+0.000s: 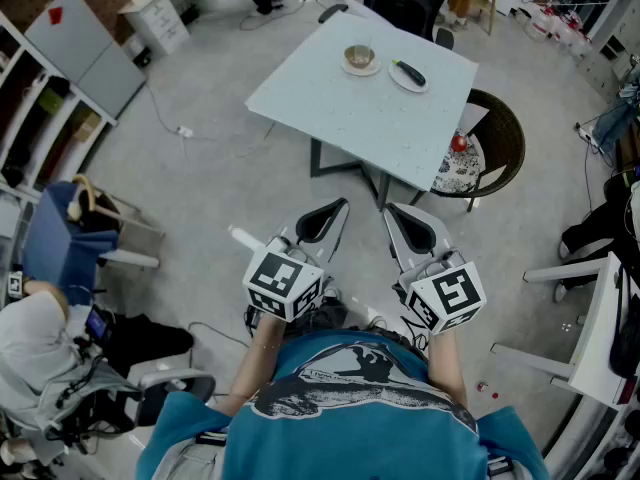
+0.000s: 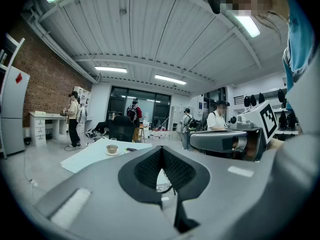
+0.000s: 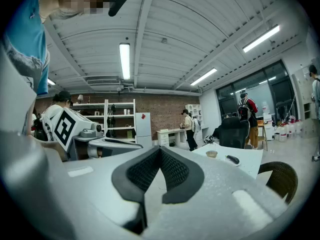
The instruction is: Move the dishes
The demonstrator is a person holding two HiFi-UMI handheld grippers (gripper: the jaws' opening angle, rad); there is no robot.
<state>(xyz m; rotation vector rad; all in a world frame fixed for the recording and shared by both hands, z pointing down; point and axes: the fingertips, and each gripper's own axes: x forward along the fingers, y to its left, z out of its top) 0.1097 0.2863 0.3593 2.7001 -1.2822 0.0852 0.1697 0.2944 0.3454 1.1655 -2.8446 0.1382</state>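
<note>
nothing held, jaws closed on both sides

we hold the left gripper (image 1: pixel 325 218) and the right gripper (image 1: pixel 405 226) side by side close to the body, well apart from the table (image 1: pixel 330 98). in both, the jaws are pressed together and nothing is between them. near the far edge of the table stands a bowl (image 1: pixel 359 57) on a saucer (image 1: pixel 364 69), and just beside it a plate (image 1: pixel 398 81) with a dark object (image 1: pixel 411 72) on it.
</note>
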